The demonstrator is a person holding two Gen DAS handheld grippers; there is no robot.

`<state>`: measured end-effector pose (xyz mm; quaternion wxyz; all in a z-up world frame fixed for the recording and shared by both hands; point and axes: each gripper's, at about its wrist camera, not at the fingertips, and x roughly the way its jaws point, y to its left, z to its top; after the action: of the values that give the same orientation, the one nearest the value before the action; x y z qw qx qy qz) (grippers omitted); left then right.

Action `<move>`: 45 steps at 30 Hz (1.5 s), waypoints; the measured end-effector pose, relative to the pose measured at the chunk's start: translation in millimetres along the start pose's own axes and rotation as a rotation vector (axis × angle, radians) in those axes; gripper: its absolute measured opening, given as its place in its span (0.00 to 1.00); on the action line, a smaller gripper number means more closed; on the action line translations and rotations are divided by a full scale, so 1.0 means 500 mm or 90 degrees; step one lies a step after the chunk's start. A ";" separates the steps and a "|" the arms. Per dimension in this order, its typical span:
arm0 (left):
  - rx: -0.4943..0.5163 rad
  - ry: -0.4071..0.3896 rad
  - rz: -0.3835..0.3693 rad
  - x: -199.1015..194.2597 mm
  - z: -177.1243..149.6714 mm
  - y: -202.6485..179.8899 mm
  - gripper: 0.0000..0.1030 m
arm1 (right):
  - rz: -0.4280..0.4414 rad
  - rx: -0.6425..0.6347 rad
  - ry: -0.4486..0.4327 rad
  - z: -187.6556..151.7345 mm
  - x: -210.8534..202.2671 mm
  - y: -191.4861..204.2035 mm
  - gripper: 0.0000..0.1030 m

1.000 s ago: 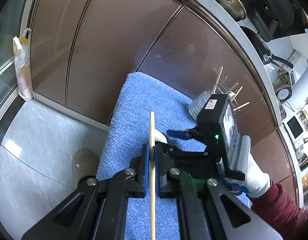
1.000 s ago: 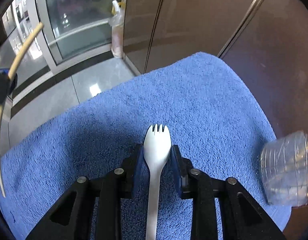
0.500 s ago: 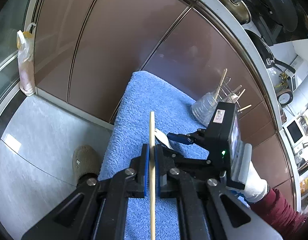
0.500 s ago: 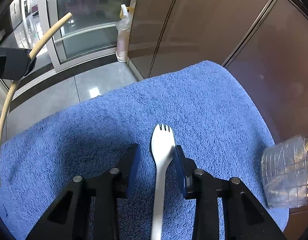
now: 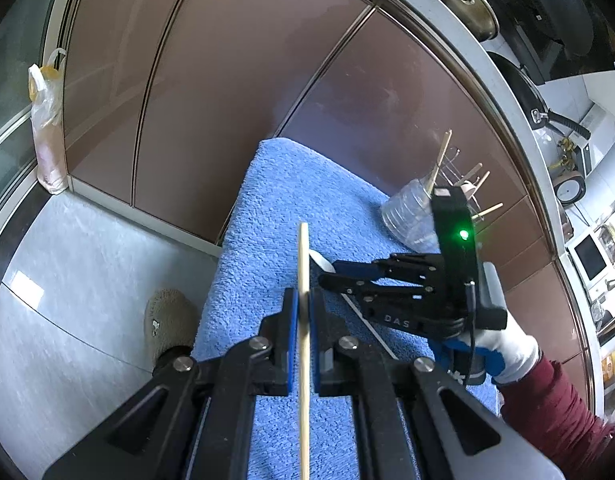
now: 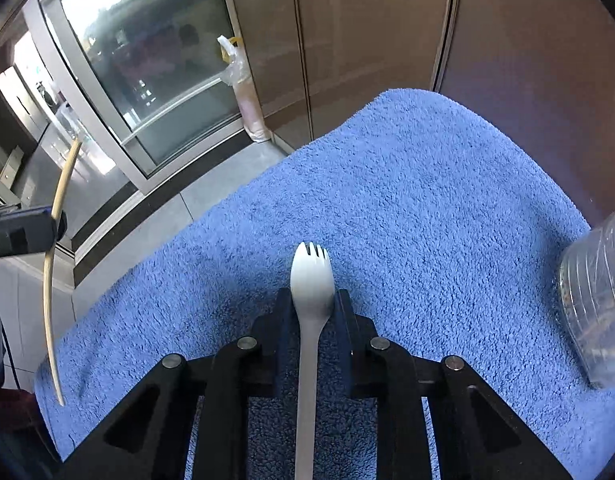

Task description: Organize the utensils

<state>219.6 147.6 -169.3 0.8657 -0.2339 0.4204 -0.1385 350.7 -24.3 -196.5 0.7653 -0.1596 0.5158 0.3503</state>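
My left gripper (image 5: 303,304) is shut on a thin wooden stick (image 5: 304,320) and holds it above the blue towel (image 5: 291,200). My right gripper (image 6: 312,304) is shut on a white plastic spork (image 6: 311,280), tines forward, lifted above the towel (image 6: 407,208). In the left wrist view the right gripper (image 5: 327,276) sits just right of the stick, with the spork head (image 5: 321,262) showing. A clear plastic cup (image 5: 411,216) holding several wooden utensils stands at the towel's far right; it also shows in the right wrist view (image 6: 595,300). The stick appears at far left there (image 6: 53,248).
Brown cabinet doors (image 5: 211,80) stand behind the towel. A plastic bag (image 5: 47,128) hangs at the left by a glass door. Grey tiled floor (image 5: 67,280) and a slippered foot (image 5: 167,320) lie left of the towel. Pans (image 5: 471,4) sit on the counter above.
My right gripper opened briefly, then closed again on the spork and swung left, raising it off the towel. The left gripper stays shut on the stick and has lifted slightly.
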 end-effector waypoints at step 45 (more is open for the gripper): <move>-0.001 0.031 0.004 0.046 -0.001 -0.006 0.05 | -0.003 -0.013 0.056 0.049 0.040 -0.026 0.03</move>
<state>233.0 134.7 -183.4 0.8554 -0.2297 0.4422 -0.1409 381.1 -11.2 -205.6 0.7412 -0.1836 0.5447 0.3466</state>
